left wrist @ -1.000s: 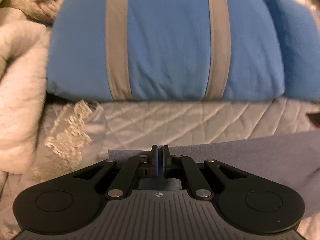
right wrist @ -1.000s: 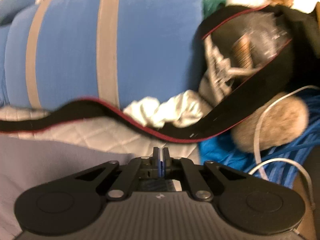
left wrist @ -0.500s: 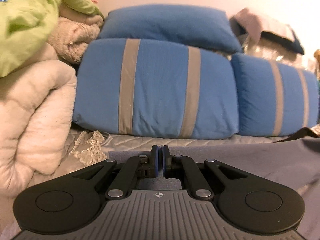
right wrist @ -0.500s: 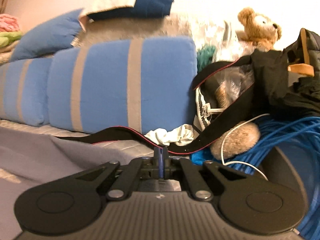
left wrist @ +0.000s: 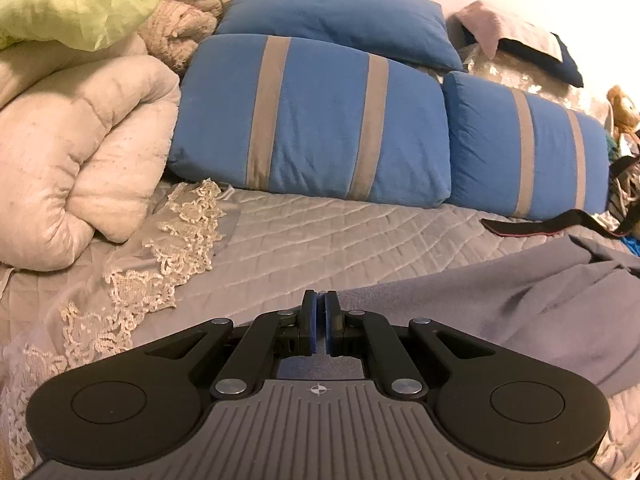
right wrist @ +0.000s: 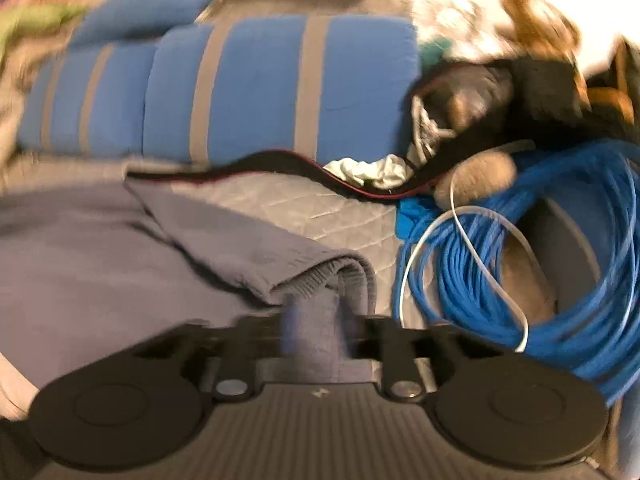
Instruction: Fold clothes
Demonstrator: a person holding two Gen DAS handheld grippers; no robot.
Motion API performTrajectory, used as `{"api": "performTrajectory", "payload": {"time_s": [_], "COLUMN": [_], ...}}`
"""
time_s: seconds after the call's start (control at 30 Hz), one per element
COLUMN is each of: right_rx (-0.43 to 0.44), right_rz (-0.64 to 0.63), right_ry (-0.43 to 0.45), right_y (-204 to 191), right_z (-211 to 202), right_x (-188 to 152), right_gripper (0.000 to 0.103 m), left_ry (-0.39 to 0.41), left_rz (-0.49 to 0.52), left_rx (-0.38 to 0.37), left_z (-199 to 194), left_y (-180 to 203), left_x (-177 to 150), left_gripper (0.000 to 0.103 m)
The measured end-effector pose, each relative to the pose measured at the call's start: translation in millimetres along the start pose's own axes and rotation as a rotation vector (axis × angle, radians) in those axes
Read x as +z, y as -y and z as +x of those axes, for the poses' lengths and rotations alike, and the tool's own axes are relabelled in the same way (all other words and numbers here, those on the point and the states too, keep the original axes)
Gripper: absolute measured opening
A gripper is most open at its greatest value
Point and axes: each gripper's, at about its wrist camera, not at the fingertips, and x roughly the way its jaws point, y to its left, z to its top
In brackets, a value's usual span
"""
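A grey-lilac knit garment point(left wrist: 500, 312) lies spread over the quilted bedspread point(left wrist: 340, 236). My left gripper point(left wrist: 319, 320) is pinched on the garment's left edge, and only a narrow slit shows between its blue pads. The right wrist view is motion-blurred. In it, my right gripper point(right wrist: 314, 328) stands open with its linkages spread wide. The garment's ribbed cuff point(right wrist: 320, 272) and a fold of cloth lie loose between the jaws. The right fingertips themselves are smeared and hard to make out.
Blue pillows with grey stripes point(left wrist: 320, 120) line the back. A rolled cream duvet point(left wrist: 72, 152) and lace trim point(left wrist: 176, 232) lie at the left. At the right are a black strap point(right wrist: 280, 160), a coil of blue cable point(right wrist: 560, 280) with a white cord, and a teddy bear point(right wrist: 536, 12).
Both grippers have drawn back from the pillows toward the near side, bringing the garment with them. The right gripper was shut and has opened, dropping the cuff. The left stays pinched.
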Motion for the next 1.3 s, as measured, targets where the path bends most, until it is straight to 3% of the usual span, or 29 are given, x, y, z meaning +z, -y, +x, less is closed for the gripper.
{"api": "performTrajectory", "payload": {"time_s": [0.07, 0.23, 0.37, 0.43, 0.47, 0.5, 0.6, 0.67, 0.77, 0.8, 0.83, 0.87, 0.9, 0.97, 1.03, 1.13, 1.17, 1.23, 1.27, 1.3], "right_rx": [-0.033, -0.083, -0.097, -0.103, -0.093, -0.084, -0.087, -0.114, -0.109, -0.084, -0.058, -0.032, 0.000, 0.045, 0.078, 0.052, 0.035, 0.002, -0.014, -0.031], "right_rz": [-0.120, -0.469, -0.752, -0.852, -0.879, -0.904, -0.937, -0.902, -0.812, -0.779, -0.750, -0.742, -0.755, -0.821, -0.893, -0.953, -0.958, -0.969, -0.974, -0.979], "right_ry": [-0.012, -0.037, -0.126, -0.154, -0.178, -0.197, -0.182, -0.164, -0.163, -0.168, -0.181, -0.193, -0.204, -0.220, -0.231, -0.235, -0.234, -0.232, -0.231, -0.231], "right_y": [-20, -70, -98, -104, -105, -105, -100, -89, -69, -64, -61, -62, -65, -77, -89, -99, -98, -98, -97, -97], "right_z": [9, 41, 67, 76, 79, 81, 83, 84, 86, 84, 81, 78, 74, 68, 64, 71, 75, 84, 88, 92], "right_x": [2, 17, 14, 9, 7, 6, 13, 26, 49, 55, 59, 60, 59, 48, 33, 19, 18, 17, 17, 16], "right_gripper": [0.061, 0.061, 0.059, 0.046, 0.027, 0.015, 0.008, 0.002, 0.002, 0.006, 0.019, 0.033, 0.059, 0.077, 0.076, 0.075, 0.068, 0.038, 0.014, 0.009], "left_ry": [0.001, -0.001, -0.001, -0.009, -0.012, -0.015, -0.017, -0.019, -0.016, -0.014, -0.013, -0.014, -0.014, -0.015, -0.013, -0.007, -0.004, 0.000, 0.000, 0.001], "left_rz": [-0.013, -0.012, -0.004, 0.007, 0.012, 0.018, 0.046, 0.062, 0.079, 0.084, 0.089, 0.093, 0.096, 0.104, 0.101, 0.083, 0.079, 0.082, 0.085, 0.089], "left_rx": [0.004, 0.020, 0.024, 0.031, 0.036, 0.040, 0.054, 0.065, 0.080, 0.083, 0.086, 0.090, 0.094, 0.102, 0.107, 0.110, 0.108, 0.106, 0.106, 0.106], "left_z": [1, 2, 5, 10, 13, 16, 30, 42, 65, 72, 79, 85, 91, 103, 112, 120, 121, 122, 123, 124], "left_y": [-1, 0, 0, 0, 0, -1, -1, -1, 0, 0, 1, 2, 3, 5, 5, 5, 5, 5, 5, 5], "left_x": [3, 6, 6, 8, 10, 12, 23, 33, 50, 56, 60, 64, 67, 74, 78, 83, 84, 86, 87, 88], "left_gripper": [0.004, 0.004, 0.004, 0.004, 0.004, 0.004, 0.004, 0.004, 0.004, 0.004, 0.004, 0.004, 0.004, 0.004, 0.004, 0.004, 0.004, 0.004, 0.004, 0.004]}}
